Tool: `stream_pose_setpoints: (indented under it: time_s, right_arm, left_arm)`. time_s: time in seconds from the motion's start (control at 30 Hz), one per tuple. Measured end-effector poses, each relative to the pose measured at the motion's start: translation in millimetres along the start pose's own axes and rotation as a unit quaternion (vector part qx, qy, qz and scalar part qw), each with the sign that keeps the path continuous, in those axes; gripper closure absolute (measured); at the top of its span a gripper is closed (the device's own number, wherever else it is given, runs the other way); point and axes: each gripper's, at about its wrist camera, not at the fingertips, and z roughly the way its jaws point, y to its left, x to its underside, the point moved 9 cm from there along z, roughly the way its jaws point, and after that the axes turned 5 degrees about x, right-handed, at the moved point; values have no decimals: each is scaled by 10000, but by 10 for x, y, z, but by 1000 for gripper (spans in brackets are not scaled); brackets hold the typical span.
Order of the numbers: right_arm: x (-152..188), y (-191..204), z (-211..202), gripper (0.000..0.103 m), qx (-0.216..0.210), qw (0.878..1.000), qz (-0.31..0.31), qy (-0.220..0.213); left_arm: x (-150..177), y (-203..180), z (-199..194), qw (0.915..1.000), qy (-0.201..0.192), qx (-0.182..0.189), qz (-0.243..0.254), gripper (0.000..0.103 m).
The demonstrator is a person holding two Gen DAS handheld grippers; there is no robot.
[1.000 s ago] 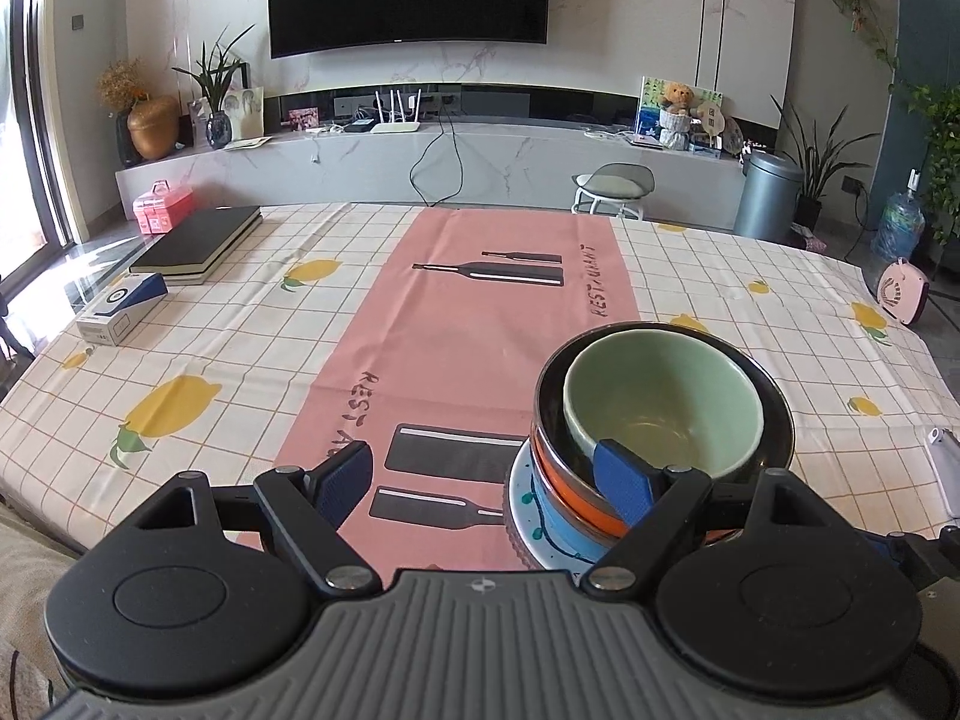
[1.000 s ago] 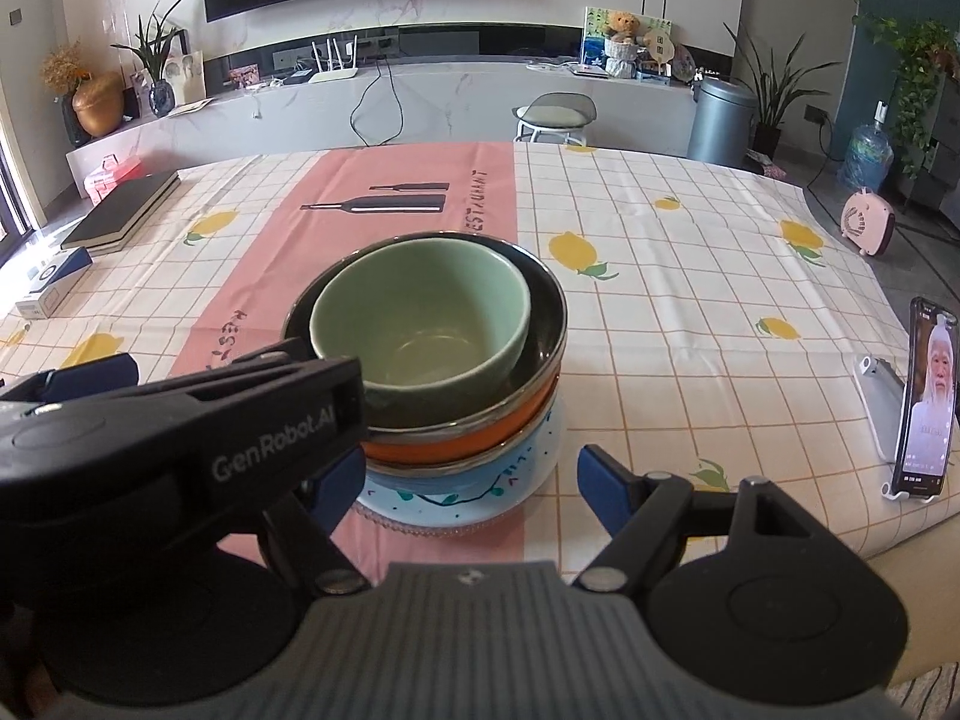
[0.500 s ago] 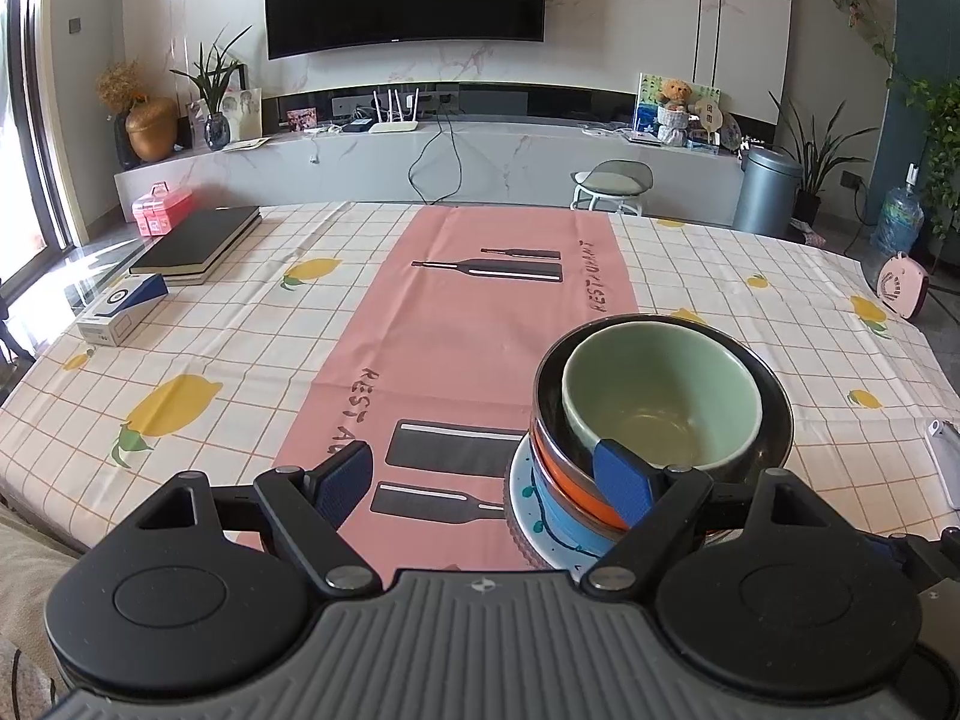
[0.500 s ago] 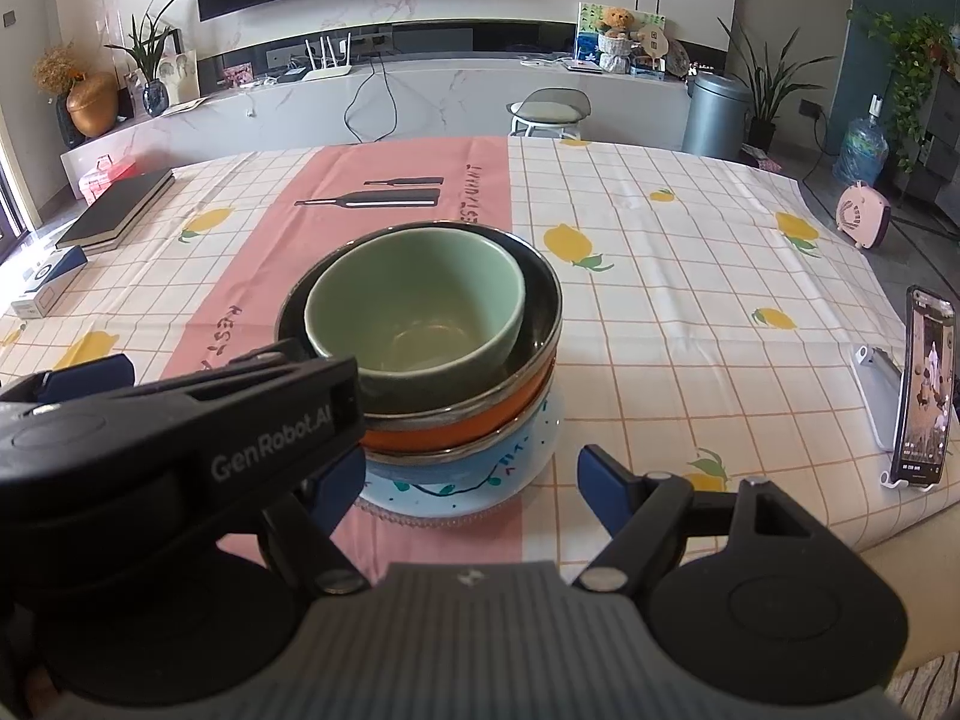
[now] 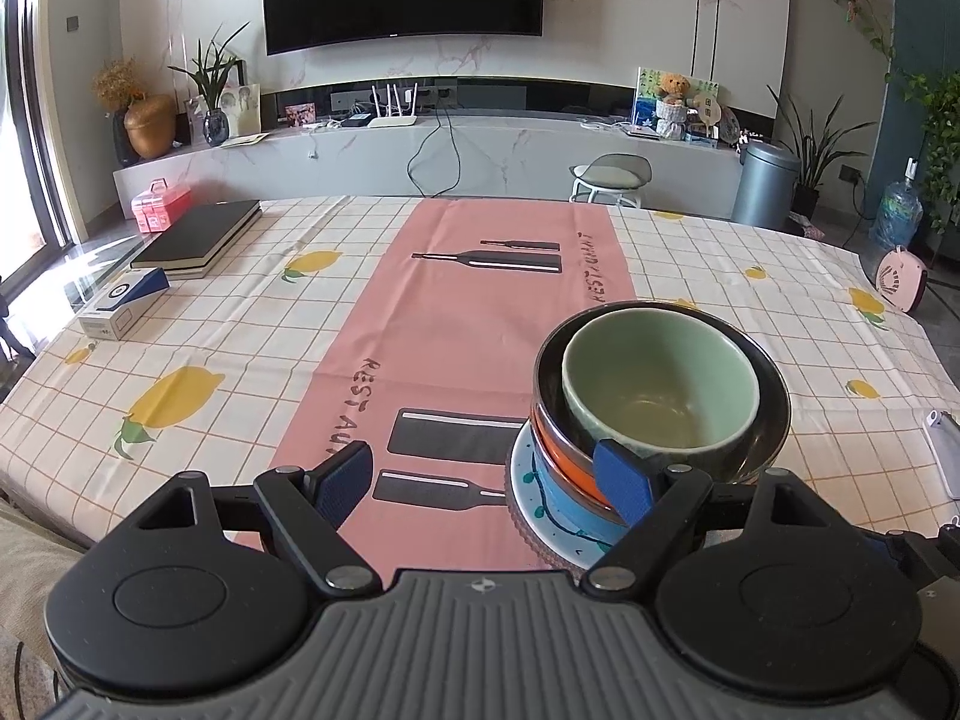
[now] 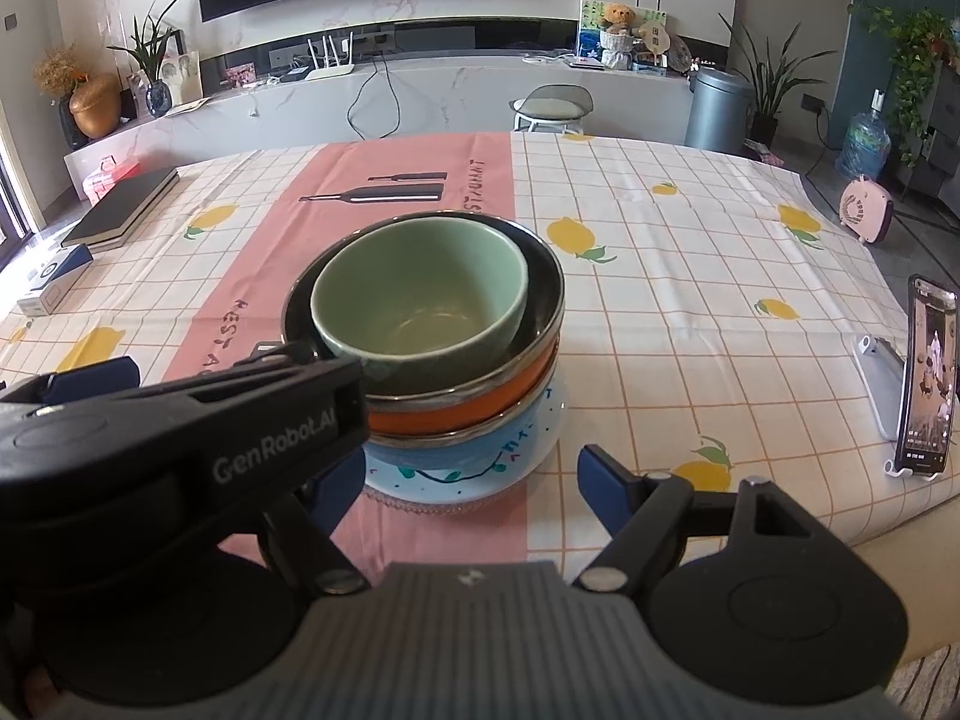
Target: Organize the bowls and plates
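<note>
The dishes sit as one stack on the table (image 6: pixel 690 276), at the centre of the right wrist frame and lower right in the left wrist frame. On top is a green bowl (image 6: pixel 420 294), nested off-centre in a dark bowl (image 6: pixel 543 294). Under that come an orange bowl (image 6: pixel 462 411), a blue bowl (image 6: pixel 444 453) and a patterned plate (image 6: pixel 540 438) at the bottom.

The left gripper (image 5: pixel 489 480) stands open and empty, its right finger just in front of the stack's near side; I cannot tell if it touches. The right gripper (image 6: pixel 462 489) is open too, holding nothing, low in front of the plate.

These look like glazed ceramic: stiff, fairly heavy, slippery and breakable. I'd pinch the green bowl's wall at the rim, one finger inside, and lift it straight up so the stack beneath doesn't shift.
</note>
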Motion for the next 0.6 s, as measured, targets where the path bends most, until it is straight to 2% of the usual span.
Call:
stream_pose_setpoints:
  time_s: [0.6]
  right_arm:
    - [17, -23, 5, 27, 0, 10000, 9, -16]
  left_arm:
    - [19, 25, -2, 10000, 31, -4, 1, 5]
